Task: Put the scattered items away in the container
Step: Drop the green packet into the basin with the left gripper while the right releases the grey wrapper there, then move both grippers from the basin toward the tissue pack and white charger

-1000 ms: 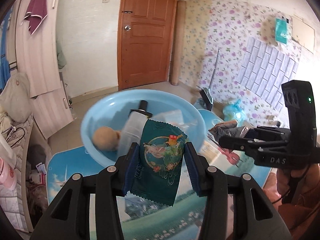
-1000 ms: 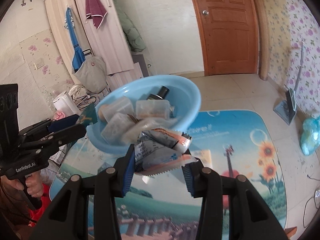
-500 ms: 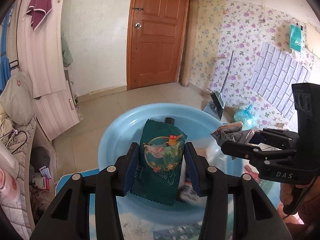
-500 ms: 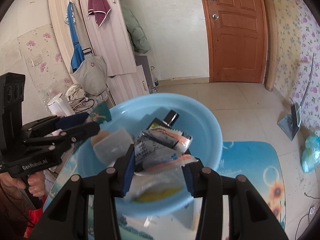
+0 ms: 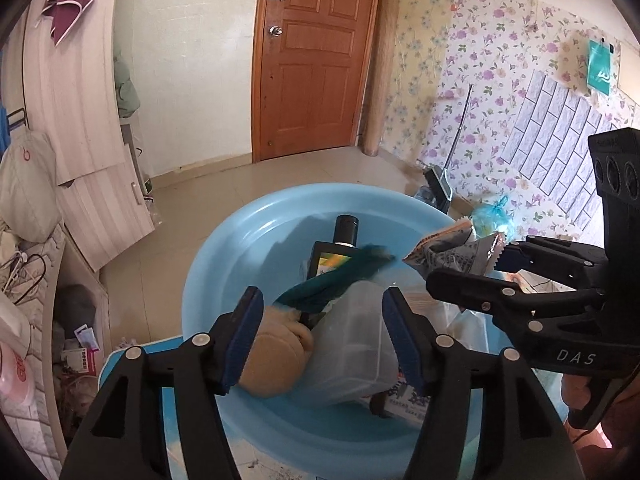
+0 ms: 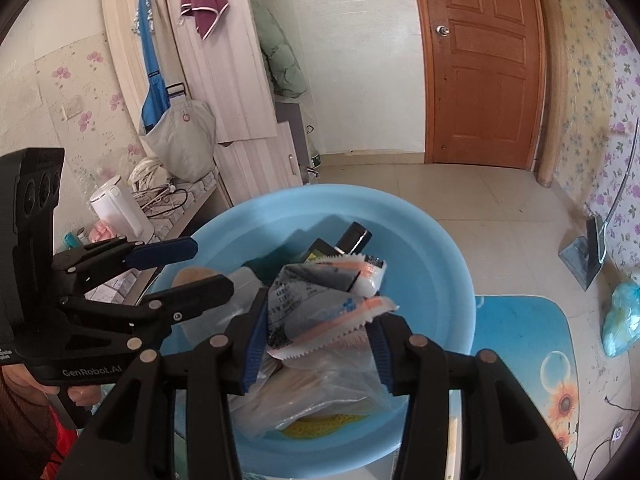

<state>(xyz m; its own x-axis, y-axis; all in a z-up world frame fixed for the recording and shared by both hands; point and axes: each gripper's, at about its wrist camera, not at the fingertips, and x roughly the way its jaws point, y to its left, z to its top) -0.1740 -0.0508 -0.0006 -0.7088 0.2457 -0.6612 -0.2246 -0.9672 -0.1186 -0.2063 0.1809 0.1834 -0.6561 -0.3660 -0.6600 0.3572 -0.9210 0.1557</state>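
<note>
A light blue basin (image 5: 240, 232) holds a black bottle (image 5: 340, 240), a tan round item (image 5: 276, 356), a clear plastic box (image 5: 352, 344) and a clear bag (image 6: 320, 408). My left gripper (image 5: 322, 336) hangs open over the basin with nothing between its fingers. A dark green packet (image 5: 332, 280), blurred, lies tilted among the items just beyond it. My right gripper (image 6: 316, 336) is shut on a grey, white and orange snack packet (image 6: 320, 300) above the basin (image 6: 440, 248). The left wrist view shows the right gripper (image 5: 468, 266) over the basin's right side.
The basin stands on a table with a blue scenic cover (image 6: 520, 340). A white kettle (image 6: 120, 208) and clutter sit on a counter to the left. On the floor to the right lies a blue plastic bag (image 6: 620, 320). A wooden door (image 5: 312, 60) stands behind.
My left gripper has opened and the green packet has dropped out of it into the basin. Both grippers have come further over the basin. The right one still grips its packet.
</note>
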